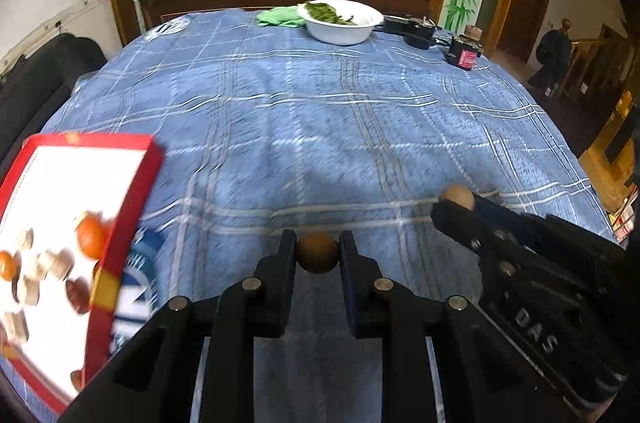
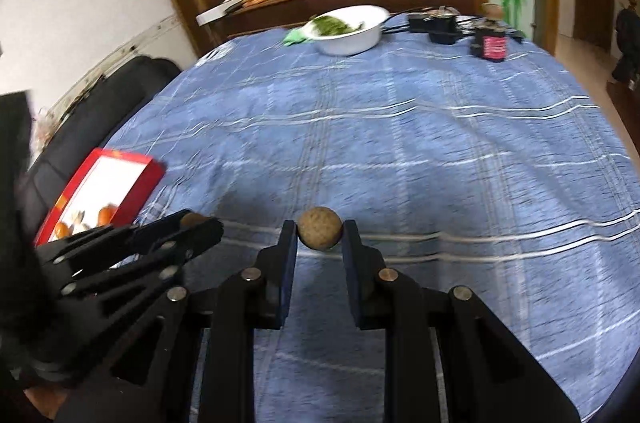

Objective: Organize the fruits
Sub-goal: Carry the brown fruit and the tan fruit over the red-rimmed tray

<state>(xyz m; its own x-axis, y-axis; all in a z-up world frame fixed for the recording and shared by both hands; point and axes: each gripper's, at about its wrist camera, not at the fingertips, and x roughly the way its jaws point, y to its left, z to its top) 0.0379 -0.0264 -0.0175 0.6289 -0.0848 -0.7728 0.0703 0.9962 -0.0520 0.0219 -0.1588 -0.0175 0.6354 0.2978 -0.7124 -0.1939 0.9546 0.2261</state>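
Both tools (image 1: 318, 247) (image 2: 320, 235) pinching round, rough-skinned fruits (image 1: 318, 253) (image 2: 321, 233)

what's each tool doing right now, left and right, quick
Left tool: closed on a small brown round fruit, held above the blue cloth.
Right tool: closed on a tan round fruit, also lifted.
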